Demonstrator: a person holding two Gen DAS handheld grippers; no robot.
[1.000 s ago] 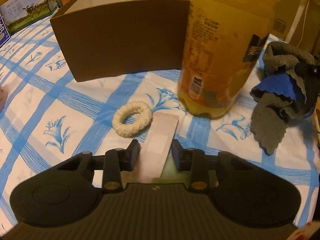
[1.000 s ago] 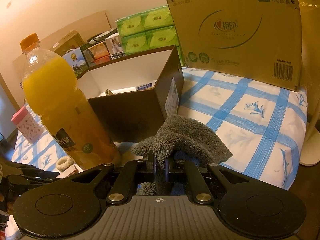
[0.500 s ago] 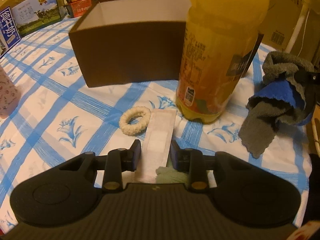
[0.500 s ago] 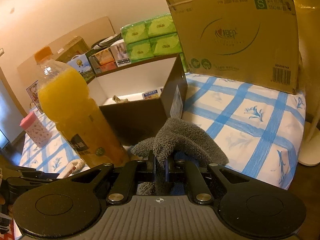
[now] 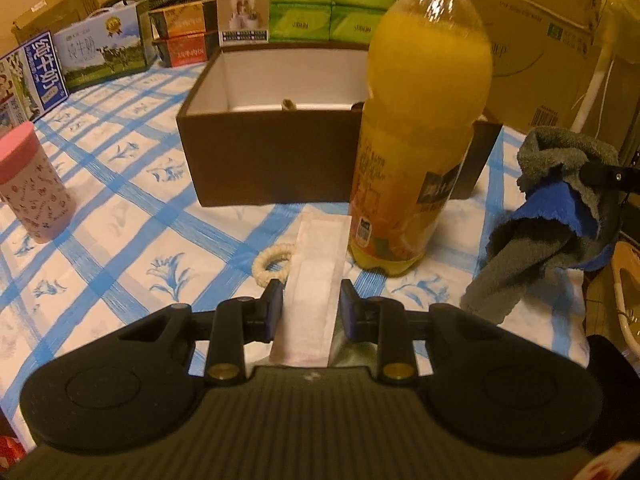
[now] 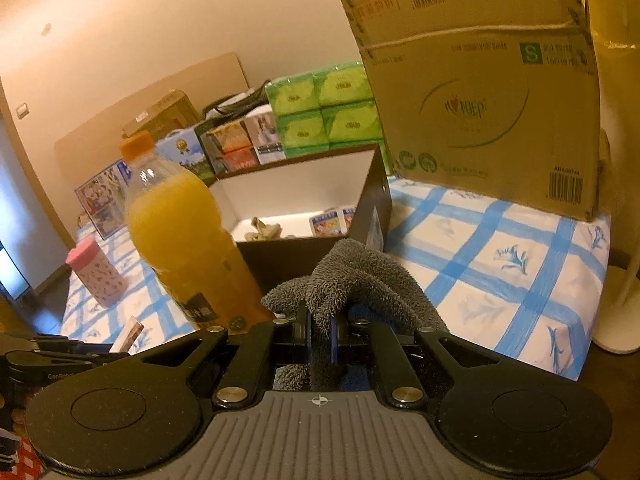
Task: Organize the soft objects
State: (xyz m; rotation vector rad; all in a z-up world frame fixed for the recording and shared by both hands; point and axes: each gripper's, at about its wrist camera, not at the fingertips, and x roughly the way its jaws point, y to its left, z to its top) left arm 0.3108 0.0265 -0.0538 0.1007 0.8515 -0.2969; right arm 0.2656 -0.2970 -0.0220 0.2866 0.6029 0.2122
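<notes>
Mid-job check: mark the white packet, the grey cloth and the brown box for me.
white packet [image 5: 316, 276]: left wrist view, middle of its flat face between the jaws.
grey cloth [image 6: 352, 272]: right wrist view, bunched fold above the jaws.
brown box [image 5: 272, 160]: left wrist view, near outer wall.

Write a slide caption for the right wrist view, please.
Right tool clamps a grey towel before the open brown box.

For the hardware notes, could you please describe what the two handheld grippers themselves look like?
Both match: the left gripper and right gripper are matte black with two round side lobes, a ribbed grey centre plate bearing a small crosshair mark, brass-coloured pivot pins and blue-faced finger pads. No cables or sleeves show.
</notes>
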